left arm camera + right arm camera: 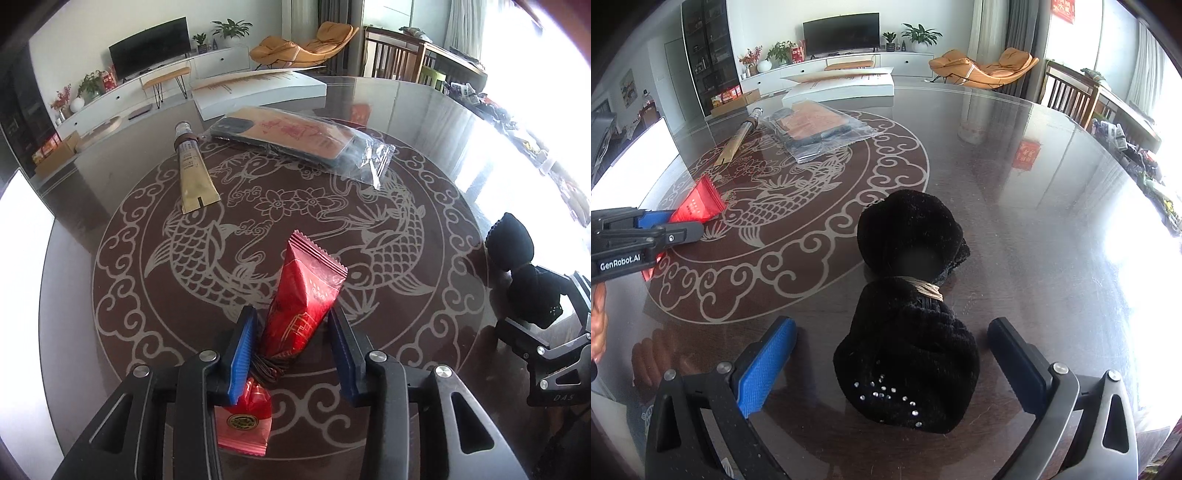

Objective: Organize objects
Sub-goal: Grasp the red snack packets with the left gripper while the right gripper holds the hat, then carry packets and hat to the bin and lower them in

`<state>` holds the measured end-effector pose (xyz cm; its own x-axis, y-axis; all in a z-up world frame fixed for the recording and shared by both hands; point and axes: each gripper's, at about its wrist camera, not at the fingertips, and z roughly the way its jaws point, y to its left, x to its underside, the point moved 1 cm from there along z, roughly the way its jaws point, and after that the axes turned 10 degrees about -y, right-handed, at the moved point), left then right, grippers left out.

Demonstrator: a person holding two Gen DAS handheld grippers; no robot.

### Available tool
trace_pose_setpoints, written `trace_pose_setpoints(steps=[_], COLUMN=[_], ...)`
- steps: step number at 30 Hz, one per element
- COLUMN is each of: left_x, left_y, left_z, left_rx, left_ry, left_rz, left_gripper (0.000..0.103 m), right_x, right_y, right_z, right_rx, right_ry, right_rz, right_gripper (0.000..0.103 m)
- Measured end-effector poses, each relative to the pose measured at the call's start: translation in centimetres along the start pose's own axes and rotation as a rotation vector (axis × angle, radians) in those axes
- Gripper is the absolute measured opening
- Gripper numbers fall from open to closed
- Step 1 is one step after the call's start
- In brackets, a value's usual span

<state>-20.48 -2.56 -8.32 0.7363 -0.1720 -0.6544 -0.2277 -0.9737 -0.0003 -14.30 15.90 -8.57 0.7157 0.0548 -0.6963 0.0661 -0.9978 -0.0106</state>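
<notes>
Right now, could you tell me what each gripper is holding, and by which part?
The left gripper grips the red packet by its lower end. The right gripper holds nothing; its open jaws straddle the black bundle.

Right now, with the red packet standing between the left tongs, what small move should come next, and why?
Probably lift the left tongs slightly. Their pads appear closed on the red packet, which stands tilted above the table, so the grip looks ready. A second red packet lies just beneath, so rising first avoids dragging it. The right tongs stand open around the black cloth bundle.
</notes>
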Motion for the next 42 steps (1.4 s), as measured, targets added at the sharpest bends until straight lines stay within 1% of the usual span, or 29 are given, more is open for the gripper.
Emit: trace_pose_setpoints(steps=[2, 4, 9, 11, 12, 13, 14, 15, 16, 20, 25, 26, 27, 30, 33, 35, 36, 37, 38, 39, 40, 42], left_x=[0.1, 0.4, 0.7, 0.8, 0.8, 1.0, 1.1, 1.3, 1.5, 3.4, 7.0, 7.5, 8.0, 8.7, 9.3, 9.6, 9.7, 9.6, 9.6, 9.6, 9.5, 9.4], left_y=[-0.3, -0.6, -0.6, -0.7, -0.7, -0.8, -0.8, -0.9, -0.8, -0.9, -1.7, -1.6, -1.4, -0.4, 1.0, 1.2, 1.1, 0.9, 0.7, 0.4, 0.1, -0.5], left_z=[-0.1, -0.1, -0.4, -0.4, -0.5, -0.6, -0.8, -1.0, -1.2, -2.8, -5.8, -6.3, -6.7, -7.5, -8.1, -8.3, -8.3, -8.3, -8.2, -8.1, -7.8, -7.4], left_rx=[-0.001, -0.007, -0.020, -0.023, -0.026, -0.031, -0.038, -0.047, -0.059, -0.114, -0.151, -0.149, -0.133, -0.055, -0.001, 0.005, -0.001, -0.011, -0.023, -0.036, -0.051, -0.085], left_ry=[-0.012, -0.027, -0.057, -0.067, -0.072, -0.077, -0.080, -0.081, -0.079, -0.075, -0.090, -0.092, -0.093, -0.086, -0.075, -0.070, -0.067, -0.062, -0.056, -0.048, -0.040, -0.028], left_rz=[0.006, 0.011, -0.009, -0.012, -0.013, -0.016, -0.022, -0.032, -0.054, -0.132, -0.170, -0.174, -0.183, -0.220, -0.270, -0.263, -0.244, -0.215, -0.191, -0.171, -0.149, -0.103], left_gripper=[0.045, 0.051, 0.053, 0.051, 0.046, 0.038, 0.034, 0.027, 0.026, 0.025, 0.025, 0.025, 0.025, 0.026, 0.027, 0.029, 0.034, 0.043, 0.049, 0.061, 0.066, 0.068], right_x=[0.0, 0.0, 0.0, 0.0, 0.0, 0.0, 0.0, 0.0, 0.0, 0.0, 0.0, 0.0, 0.0, 0.0, 0.0, 0.0, 0.0, 0.0, 0.0, 0.0, 0.0, 0.0], right_y=[0.0, 0.0, 0.0, 0.0, 0.0, 0.0, 0.0, 0.0, 0.0, 0.0, 0.0, 0.0, 0.0, 0.0, 0.0, 0.0, 0.0, 0.0, 0.0, 0.0, 0.0, 0.0], right_z=[0.0, 0.0, 0.0, 0.0, 0.0, 0.0, 0.0, 0.0, 0.0, 0.0, 0.0, 0.0, 0.0, 0.0, 0.0, 0.1, 0.1, 0.1, 0.1, 0.1, 0.1, 0.1], right_rx=[0.000, 0.000, 0.000, 0.000, 0.000, 0.000, 0.000, 0.000, 0.000, 0.001, 0.001, 0.001, 0.001, 0.001, -0.002, -0.001, -0.001, -0.001, -0.001, -0.001, -0.001, -0.001], right_ry=[0.000, 0.000, 0.000, 0.000, 0.000, 0.000, 0.000, 0.000, 0.000, 0.000, 0.000, 0.000, 0.000, 0.000, 0.000, 0.000, 0.000, 0.000, 0.000, 0.000, 0.000, -0.001], right_rz=[0.000, 0.000, 0.000, 0.000, 0.000, 0.000, 0.000, 0.000, 0.000, 0.000, 0.000, 0.000, 0.000, 0.002, 0.000, 0.000, 0.000, 0.000, 0.000, 0.000, 0.000, 0.000], right_gripper=[0.103, 0.103, 0.103, 0.103, 0.103, 0.103, 0.103, 0.103, 0.103, 0.103, 0.103, 0.103, 0.103, 0.103, 0.103, 0.103, 0.103, 0.103, 0.103, 0.103, 0.103, 0.103])
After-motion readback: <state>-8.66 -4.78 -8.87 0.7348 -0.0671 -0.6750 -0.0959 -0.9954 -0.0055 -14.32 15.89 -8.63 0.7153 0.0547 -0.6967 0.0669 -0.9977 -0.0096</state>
